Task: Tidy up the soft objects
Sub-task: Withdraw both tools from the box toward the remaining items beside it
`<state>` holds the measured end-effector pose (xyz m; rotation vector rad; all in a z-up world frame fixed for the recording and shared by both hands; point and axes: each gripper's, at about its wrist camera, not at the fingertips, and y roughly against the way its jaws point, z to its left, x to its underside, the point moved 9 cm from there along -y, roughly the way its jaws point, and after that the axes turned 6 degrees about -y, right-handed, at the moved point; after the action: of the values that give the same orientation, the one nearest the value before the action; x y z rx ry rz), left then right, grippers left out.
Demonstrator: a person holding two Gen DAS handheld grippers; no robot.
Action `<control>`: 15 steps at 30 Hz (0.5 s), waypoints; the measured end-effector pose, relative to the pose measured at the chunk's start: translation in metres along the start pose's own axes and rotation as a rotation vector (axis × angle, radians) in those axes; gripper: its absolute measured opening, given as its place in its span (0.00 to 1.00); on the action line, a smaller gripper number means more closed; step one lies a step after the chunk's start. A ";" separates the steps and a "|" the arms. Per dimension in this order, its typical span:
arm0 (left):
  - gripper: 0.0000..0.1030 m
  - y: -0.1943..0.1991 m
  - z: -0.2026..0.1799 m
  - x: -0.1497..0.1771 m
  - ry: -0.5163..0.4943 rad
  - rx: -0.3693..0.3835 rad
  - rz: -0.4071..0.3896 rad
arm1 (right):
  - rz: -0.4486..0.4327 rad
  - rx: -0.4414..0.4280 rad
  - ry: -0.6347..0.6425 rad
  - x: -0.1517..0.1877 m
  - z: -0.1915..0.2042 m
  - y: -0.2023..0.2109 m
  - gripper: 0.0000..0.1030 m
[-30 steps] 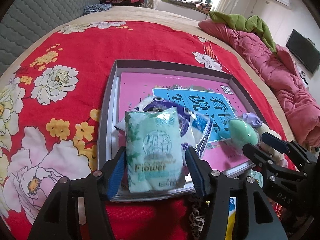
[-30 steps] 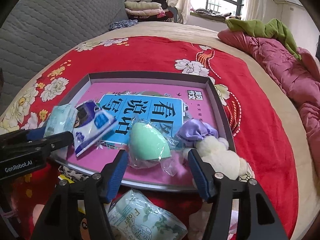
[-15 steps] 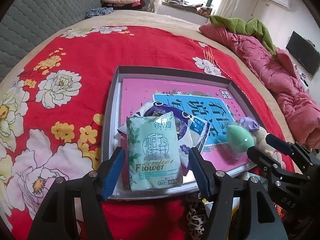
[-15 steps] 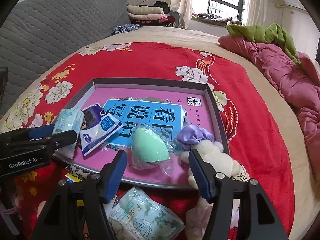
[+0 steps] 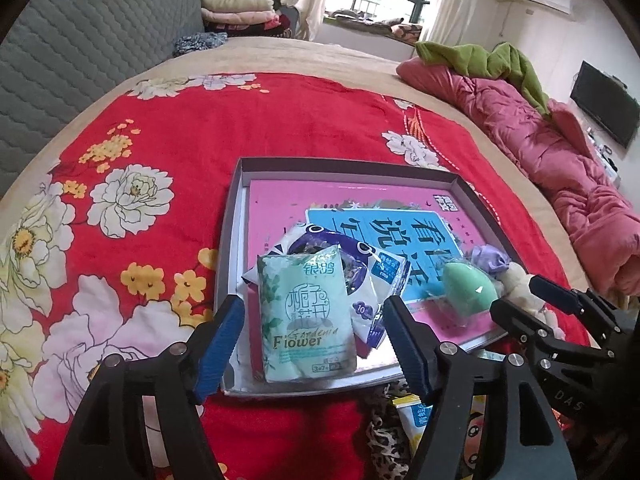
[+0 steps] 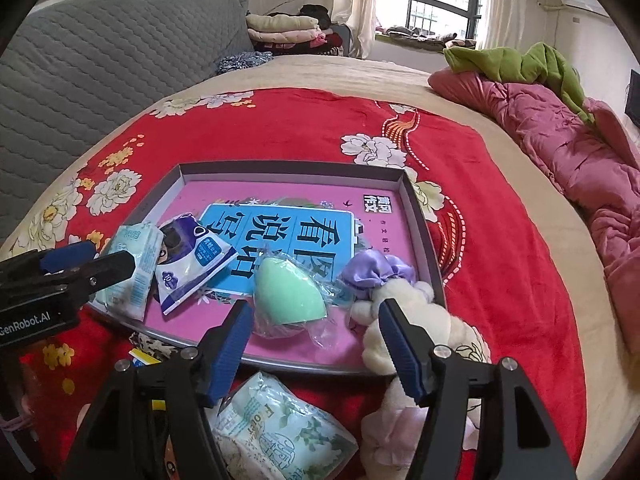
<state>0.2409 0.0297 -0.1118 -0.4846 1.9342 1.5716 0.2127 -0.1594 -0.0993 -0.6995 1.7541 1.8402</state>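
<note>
A grey tray (image 5: 230,236) (image 6: 416,208) with a pink and blue book inside lies on the red flowered blanket. In it are a green "Flower" tissue pack (image 5: 306,316) (image 6: 130,270), a purple-and-white tissue pack (image 5: 360,264) (image 6: 192,260), a wrapped green sponge (image 5: 468,286) (image 6: 286,294), a purple scrunchie (image 5: 490,260) (image 6: 374,274) and a cream plush toy (image 6: 408,320) on the near right rim. My left gripper (image 5: 312,338) is open and empty, with the green pack lying free between its fingers. My right gripper (image 6: 314,344) is open and empty, just behind the sponge.
Outside the tray's near edge lie another green tissue pack (image 6: 280,428), a leopard-print item (image 5: 386,424) and a yellow-edged packet (image 5: 414,412). A pink quilt (image 5: 560,152) and green cloth (image 5: 480,60) lie at the right. A grey headboard (image 6: 100,64) stands at the left.
Both grippers have drawn back and up from the tray. The green tissue pack stays in the tray, and the left fingers stand wider apart from it.
</note>
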 end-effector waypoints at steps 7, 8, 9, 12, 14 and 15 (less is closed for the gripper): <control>0.73 0.010 -0.004 0.001 0.005 -0.007 -0.016 | -0.001 -0.009 -0.009 0.001 0.000 0.004 0.65; 0.73 0.011 -0.004 0.001 0.005 -0.009 -0.018 | -0.004 -0.009 -0.008 0.000 0.000 0.006 0.65; 0.73 0.014 -0.004 0.002 0.006 -0.012 -0.021 | -0.007 -0.011 -0.007 0.000 0.000 0.008 0.65; 0.73 0.021 -0.006 0.004 0.011 -0.012 -0.032 | -0.021 -0.018 -0.010 -0.003 -0.001 0.014 0.65; 0.73 0.025 -0.008 0.004 0.008 -0.012 -0.038 | -0.030 -0.022 -0.018 -0.005 -0.003 0.018 0.65; 0.73 0.027 -0.009 0.005 0.007 -0.014 -0.041 | -0.034 -0.025 -0.020 -0.005 -0.004 0.020 0.66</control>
<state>0.2184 0.0276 -0.0931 -0.5324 1.9079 1.5605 0.2036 -0.1640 -0.0811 -0.7139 1.6990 1.8436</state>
